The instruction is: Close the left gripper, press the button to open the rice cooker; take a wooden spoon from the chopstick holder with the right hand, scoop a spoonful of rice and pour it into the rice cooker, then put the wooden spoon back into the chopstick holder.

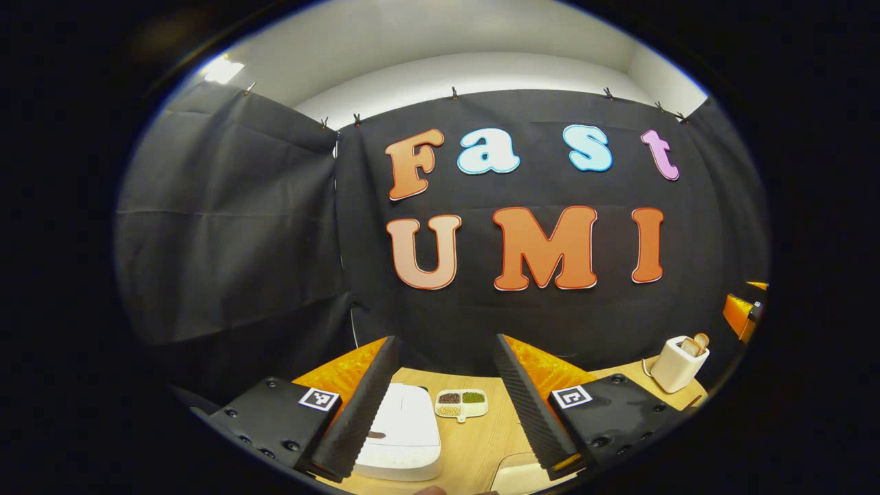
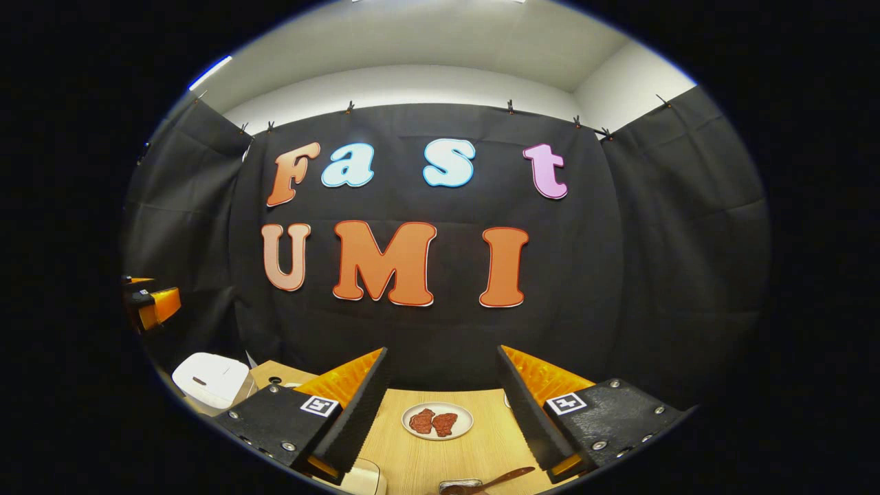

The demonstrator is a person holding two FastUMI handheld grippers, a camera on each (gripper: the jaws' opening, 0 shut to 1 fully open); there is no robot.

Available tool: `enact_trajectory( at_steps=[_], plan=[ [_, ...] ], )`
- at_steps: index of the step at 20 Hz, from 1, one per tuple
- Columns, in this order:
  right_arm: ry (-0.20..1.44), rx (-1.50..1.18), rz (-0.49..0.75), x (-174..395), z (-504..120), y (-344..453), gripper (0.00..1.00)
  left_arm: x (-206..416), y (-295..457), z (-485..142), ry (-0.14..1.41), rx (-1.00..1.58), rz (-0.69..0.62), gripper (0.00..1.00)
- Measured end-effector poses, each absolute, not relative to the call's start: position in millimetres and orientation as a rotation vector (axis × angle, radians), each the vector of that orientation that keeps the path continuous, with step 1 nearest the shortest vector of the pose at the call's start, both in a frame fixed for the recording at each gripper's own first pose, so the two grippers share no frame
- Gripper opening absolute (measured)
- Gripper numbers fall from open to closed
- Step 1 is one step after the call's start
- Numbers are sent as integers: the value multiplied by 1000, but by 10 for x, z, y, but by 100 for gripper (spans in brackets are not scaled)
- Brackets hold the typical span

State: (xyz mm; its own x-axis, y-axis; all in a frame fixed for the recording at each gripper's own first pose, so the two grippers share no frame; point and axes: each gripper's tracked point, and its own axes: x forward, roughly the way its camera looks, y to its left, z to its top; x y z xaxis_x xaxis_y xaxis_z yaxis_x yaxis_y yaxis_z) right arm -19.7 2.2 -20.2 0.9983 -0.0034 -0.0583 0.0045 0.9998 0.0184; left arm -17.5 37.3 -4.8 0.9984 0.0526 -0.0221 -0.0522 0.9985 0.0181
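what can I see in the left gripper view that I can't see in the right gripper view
Left gripper view: a divided dish of grains and a toaster with bread in it, plus the left gripper, open above the rice cooker. Right gripper view: a plate of meat and a wooden spoon near the bottom edge, with the right gripper open. Shared: the rice cooker, lid down, and the wooden table.
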Motion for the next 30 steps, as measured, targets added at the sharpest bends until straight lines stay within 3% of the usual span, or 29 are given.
enact_trajectory(
  at_steps=[2,4,7,20,23,26,28,30],
  plan=[
    [64,23,-4,-202,-223,45,97,-174,422,-32,15,15,53,91],
    [66,24,-6,-200,-231,56,92,-165,471,-16,14,14,54,91],
    [58,19,-21,-167,-212,37,97,-110,632,79,-2,17,73,91],
    [71,3,-104,-64,-312,-44,97,415,1423,-16,75,-21,104,92],
    [85,2,-130,-73,-373,-55,94,524,1439,-228,149,-57,71,73],
    [103,6,-143,-77,-434,-40,94,606,1519,-430,216,-71,82,64],
    [111,0,-150,-71,-460,-49,94,625,1547,-627,281,-88,83,28],
    [115,-4,-158,-80,-480,-42,94,688,1554,-809,341,-106,70,25]
  ],
)
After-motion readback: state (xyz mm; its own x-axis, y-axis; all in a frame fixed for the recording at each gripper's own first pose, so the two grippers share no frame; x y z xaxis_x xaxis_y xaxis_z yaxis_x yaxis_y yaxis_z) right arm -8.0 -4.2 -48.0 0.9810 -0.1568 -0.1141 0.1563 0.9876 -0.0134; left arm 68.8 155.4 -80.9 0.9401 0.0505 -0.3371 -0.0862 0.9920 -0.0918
